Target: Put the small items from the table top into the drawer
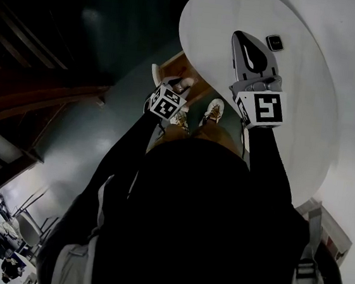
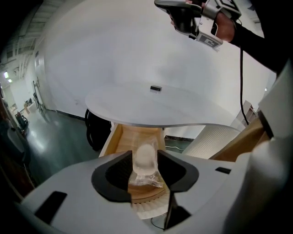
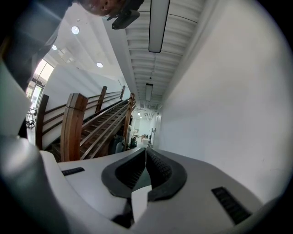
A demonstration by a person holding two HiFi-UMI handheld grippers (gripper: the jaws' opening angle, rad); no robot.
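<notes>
left gripper [image 2: 144,156] pinching clear packet [image 2: 145,163] over half-hidden drawer [image 2: 136,137], right gripper [image 3: 146,153] closed empty, tabletop item [image 2: 156,88] indistinct

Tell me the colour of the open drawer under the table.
Light tan wood; the left gripper view shows the drawer best.

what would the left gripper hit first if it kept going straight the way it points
Most likely the floor of the open wooden drawer under the round white table: the left gripper, a small clear-wrapped white item between its jaws, points down into it. Depth is unclear.
</notes>
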